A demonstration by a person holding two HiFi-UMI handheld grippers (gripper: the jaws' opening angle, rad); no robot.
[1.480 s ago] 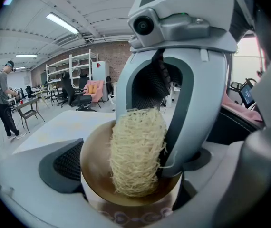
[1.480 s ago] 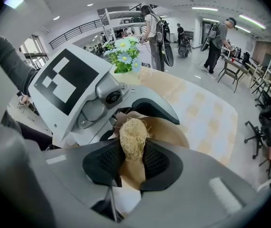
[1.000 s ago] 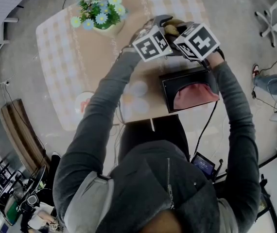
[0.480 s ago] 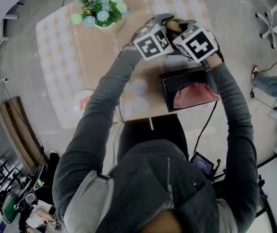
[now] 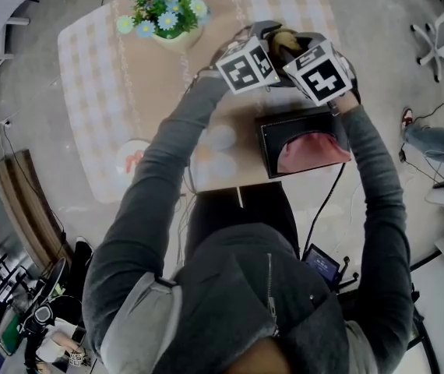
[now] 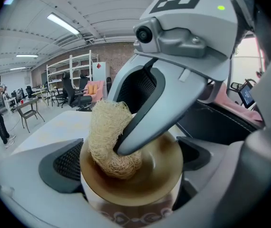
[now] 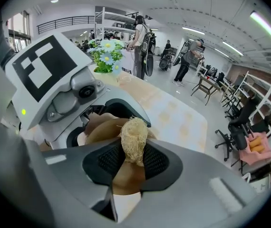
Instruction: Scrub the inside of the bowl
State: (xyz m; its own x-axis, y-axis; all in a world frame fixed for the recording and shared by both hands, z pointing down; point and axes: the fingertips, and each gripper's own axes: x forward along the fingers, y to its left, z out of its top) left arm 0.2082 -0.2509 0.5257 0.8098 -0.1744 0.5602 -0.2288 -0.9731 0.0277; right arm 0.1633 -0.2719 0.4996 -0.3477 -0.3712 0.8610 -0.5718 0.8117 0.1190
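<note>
Above the far side of a table under a pale checked cloth (image 5: 97,92), a small brown-glazed ceramic bowl with a patterned outer wall (image 6: 161,167) is clamped across its width between the jaws of the left gripper (image 6: 128,170). A pale, fibrous loofah scrubber (image 6: 104,127) is pinched at its upper end by the right gripper (image 7: 134,161) and pressed into the bowl's inside. The bowl is judged stiff, slick and breakable, best taken by opposite walls under the rim; the scrubber is judged light and springy, best gripped high so its free end bends into the curve.
</note>
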